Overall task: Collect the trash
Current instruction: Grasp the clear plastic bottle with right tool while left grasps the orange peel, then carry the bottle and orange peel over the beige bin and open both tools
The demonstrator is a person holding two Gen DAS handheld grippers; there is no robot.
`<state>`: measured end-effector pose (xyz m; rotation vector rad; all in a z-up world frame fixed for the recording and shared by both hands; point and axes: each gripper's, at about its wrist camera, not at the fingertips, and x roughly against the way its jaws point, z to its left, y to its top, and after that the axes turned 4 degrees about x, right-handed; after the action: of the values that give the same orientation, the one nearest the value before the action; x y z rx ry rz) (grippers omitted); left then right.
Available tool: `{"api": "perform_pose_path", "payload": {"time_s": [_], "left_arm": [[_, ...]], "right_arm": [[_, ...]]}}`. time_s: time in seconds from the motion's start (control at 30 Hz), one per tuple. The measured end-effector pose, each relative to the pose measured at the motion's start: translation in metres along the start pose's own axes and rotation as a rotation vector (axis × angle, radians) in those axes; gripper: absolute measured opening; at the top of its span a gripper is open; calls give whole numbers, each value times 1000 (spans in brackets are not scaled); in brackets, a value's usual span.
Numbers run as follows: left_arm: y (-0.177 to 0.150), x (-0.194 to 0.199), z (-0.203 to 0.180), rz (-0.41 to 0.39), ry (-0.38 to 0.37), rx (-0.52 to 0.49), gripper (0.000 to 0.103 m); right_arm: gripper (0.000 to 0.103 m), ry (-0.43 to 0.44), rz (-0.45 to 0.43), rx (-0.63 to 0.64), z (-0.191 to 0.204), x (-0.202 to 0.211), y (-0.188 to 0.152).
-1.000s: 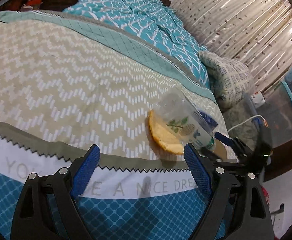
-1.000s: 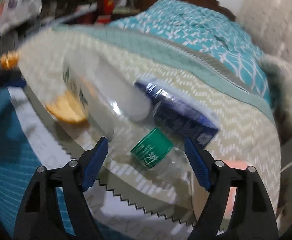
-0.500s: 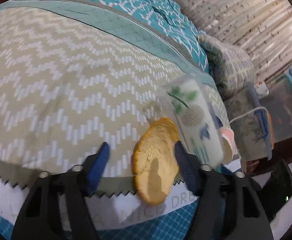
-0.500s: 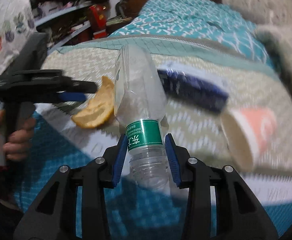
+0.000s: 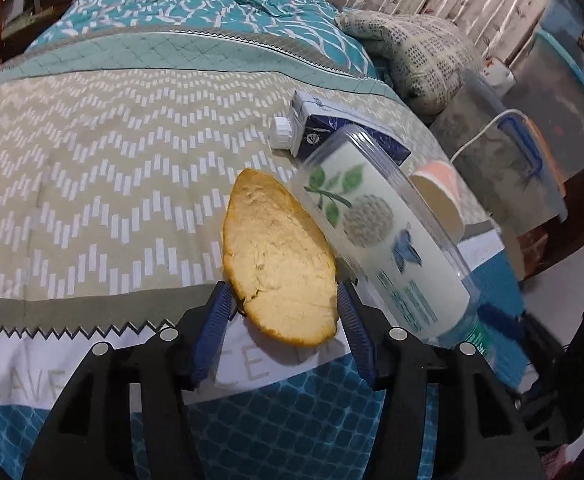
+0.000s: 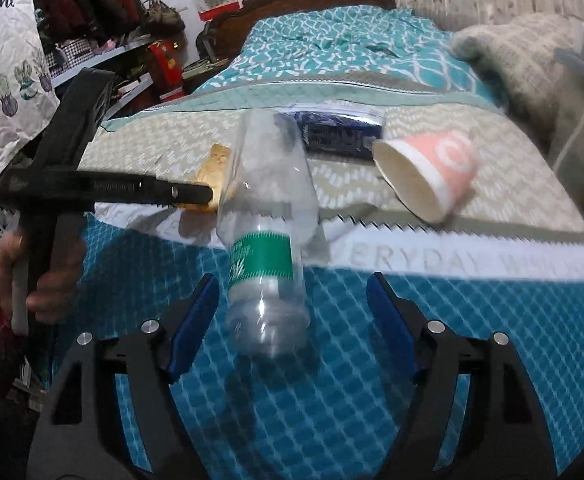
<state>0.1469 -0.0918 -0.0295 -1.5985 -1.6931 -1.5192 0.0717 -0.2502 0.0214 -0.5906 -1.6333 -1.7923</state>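
An orange peel point(image 5: 276, 256) sits between the blue pads of my left gripper point(image 5: 284, 304), which press on both its sides over the quilt's front edge. A clear plastic bottle point(image 6: 268, 232) with a green label stands tilted and blurred between the jaws of my right gripper point(image 6: 292, 284). Those jaws are opening and the pads point(image 6: 196, 320) stand clear of it. The bottle point(image 5: 380, 232) leans against the peel in the left wrist view. A dark blue carton point(image 5: 332, 128) and a pink paper cup point(image 6: 428, 168) lie on the bed behind.
The bed's patterned quilt point(image 5: 92, 160) fills the middle, with a pillow point(image 5: 408, 52) at its far right. Plastic storage boxes point(image 5: 532, 152) stand beside the bed. A person's hand point(image 6: 44, 280) holds the left gripper; cluttered shelves point(image 6: 92, 40) lie beyond.
My left gripper came up to the orange peel and shut on it. My right gripper shut on the bottle, drew it off the quilt toward the bed's edge, then spread its jaws.
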Motion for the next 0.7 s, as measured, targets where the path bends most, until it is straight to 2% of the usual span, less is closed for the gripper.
{"api": "perform_pose_path", "payload": {"time_s": [0.07, 0.13, 0.17, 0.2, 0.23, 0.3, 0.4, 0.57, 0.7], "left_arm": [[0, 0, 0, 3, 11, 11, 48], [2, 0, 2, 3, 24, 35, 30], [4, -2, 7, 5, 25, 62, 24], [6, -3, 9, 10, 21, 79, 10], [7, -4, 13, 17, 8, 98, 7], [7, -3, 17, 21, -15, 119, 5], [5, 10, 8, 3, -33, 88, 4], [-3, 39, -4, -35, -73, 45, 3], [-10, 51, -15, -31, -127, 41, 3]], "right_arm": [[78, -6, 12, 12, 2, -13, 10], [78, 14, 37, 11, 4, -28, 16], [70, 34, 59, -4, 4, -36, 17], [59, 65, 72, -17, 2, -42, 17], [46, 96, 76, -39, 1, -47, 17], [43, 92, 72, -61, -1, -46, 15], [43, 107, 62, -103, -7, -37, 7], [43, 112, 18, -124, -13, -4, -16], [43, 124, -16, -202, -27, 17, -29]]}}
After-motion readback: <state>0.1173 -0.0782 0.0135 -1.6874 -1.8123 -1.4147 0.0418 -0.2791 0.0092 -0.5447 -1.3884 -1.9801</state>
